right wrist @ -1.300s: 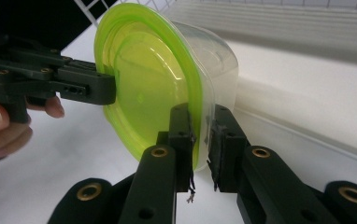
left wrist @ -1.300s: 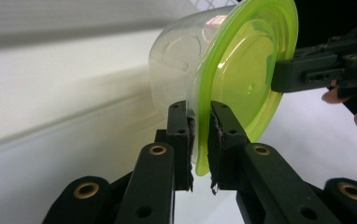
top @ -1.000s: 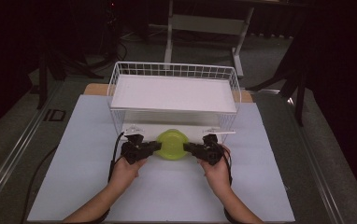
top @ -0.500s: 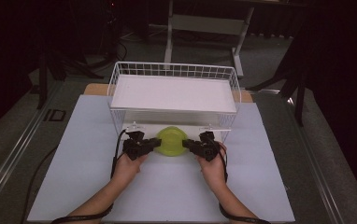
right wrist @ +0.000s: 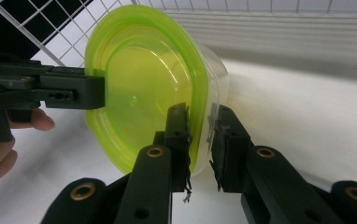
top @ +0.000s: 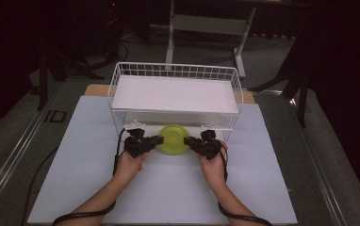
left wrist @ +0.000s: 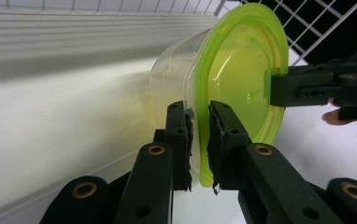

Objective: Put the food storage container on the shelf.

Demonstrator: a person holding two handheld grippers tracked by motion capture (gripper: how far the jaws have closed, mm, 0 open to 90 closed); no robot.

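Observation:
A clear tub with a lime-green lid (top: 173,139) lies on its side, lid toward me, at the front opening of a white wire basket (top: 178,70). My left gripper (top: 158,140) is shut on the lid's left rim and my right gripper (top: 191,141) on its right rim. In the left gripper view the jaws (left wrist: 199,135) pinch the green rim of the tub (left wrist: 242,70), with the right gripper (left wrist: 307,86) on the far edge. In the right gripper view the jaws (right wrist: 200,140) clamp the rim of the tub (right wrist: 139,93), opposite the left gripper (right wrist: 69,91).
A flat white board (top: 175,94) rests as a shelf inside the basket, just above the tub. The basket stands at the back of a pale mat (top: 168,193) on the table. A desk frame (top: 206,23) stands in the dark beyond the table.
Both hands have pushed forward together, carrying the tub a little farther toward the basket's lower opening. Both grips are unchanged.

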